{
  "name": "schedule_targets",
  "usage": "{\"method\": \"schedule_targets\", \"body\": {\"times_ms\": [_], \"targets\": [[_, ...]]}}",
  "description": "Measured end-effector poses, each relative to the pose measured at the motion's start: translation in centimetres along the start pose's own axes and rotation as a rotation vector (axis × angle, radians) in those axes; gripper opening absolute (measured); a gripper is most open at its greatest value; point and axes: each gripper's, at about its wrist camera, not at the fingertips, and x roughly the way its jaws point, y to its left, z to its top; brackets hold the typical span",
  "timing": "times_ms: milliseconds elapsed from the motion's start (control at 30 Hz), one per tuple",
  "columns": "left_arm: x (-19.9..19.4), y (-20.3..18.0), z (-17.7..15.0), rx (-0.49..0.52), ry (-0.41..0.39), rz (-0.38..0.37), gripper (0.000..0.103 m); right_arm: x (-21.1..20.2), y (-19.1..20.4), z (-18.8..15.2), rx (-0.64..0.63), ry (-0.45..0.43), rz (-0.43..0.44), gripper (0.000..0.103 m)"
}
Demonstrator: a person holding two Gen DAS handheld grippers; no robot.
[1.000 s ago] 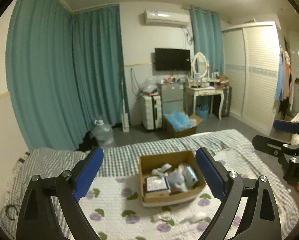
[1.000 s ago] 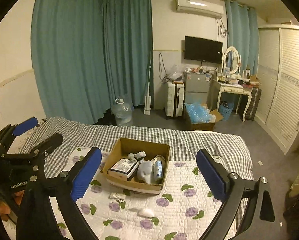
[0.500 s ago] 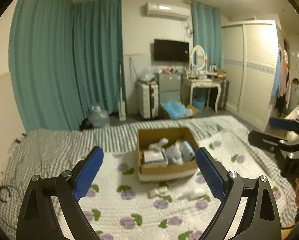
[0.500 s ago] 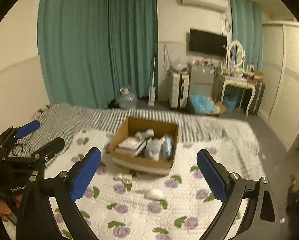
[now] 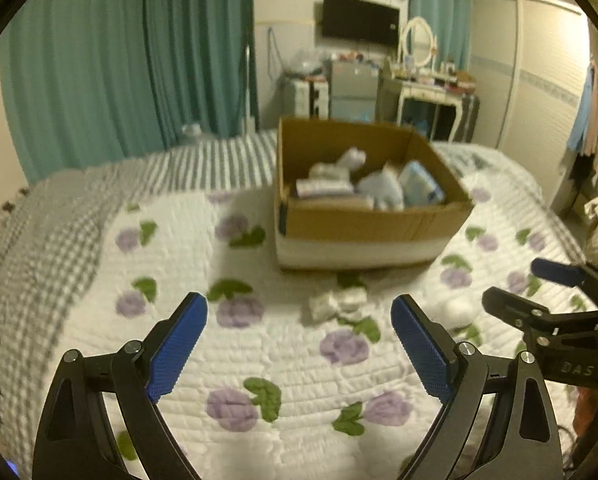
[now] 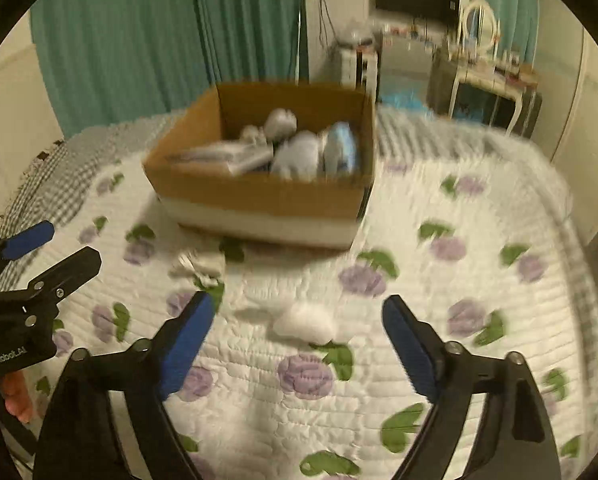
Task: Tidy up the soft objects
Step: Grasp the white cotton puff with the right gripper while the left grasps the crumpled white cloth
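An open cardboard box (image 5: 363,232) (image 6: 259,204) with soft toys and packets in it sits on the white flowered quilt (image 5: 291,360). Two loose soft things lie in front of it: a crumpled white cloth piece (image 5: 337,304) (image 6: 197,266) and a white fluffy ball (image 5: 457,308) (image 6: 305,324). My left gripper (image 5: 299,306) hangs open just short of the cloth piece, touching nothing. My right gripper (image 6: 299,306) is open with its jaws closing; the ball lies just ahead between the fingers, untouched. Each gripper shows at the edge of the other's view (image 5: 515,280) (image 6: 67,246).
A grey checked blanket (image 5: 39,240) covers the bed's left and far side. Teal curtains (image 5: 119,60), a dressing table (image 5: 427,92), a wall TV (image 5: 359,20) and a wardrobe (image 5: 539,72) stand beyond the bed. A person's hand (image 6: 15,396) holds the left gripper.
Both grippers have dropped toward the quilt and tipped downward, so the box and the loose white things look much larger and nearer. The right jaws have narrowed a little.
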Motion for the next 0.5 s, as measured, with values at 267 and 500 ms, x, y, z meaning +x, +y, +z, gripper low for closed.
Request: {"method": "schedule_targets", "body": {"times_ms": [267,500], "targets": [[4.4,0.3,-2.0,-0.014,0.08,-0.006,0.095,6.6,-0.8,-1.9,0.032,0.113,0.023,0.076],[5.9,-0.2,-2.5,-0.007,0.12,-0.017,0.095,8.2,-1.4,-2.0,0.041,0.137,0.027,0.045]]}}
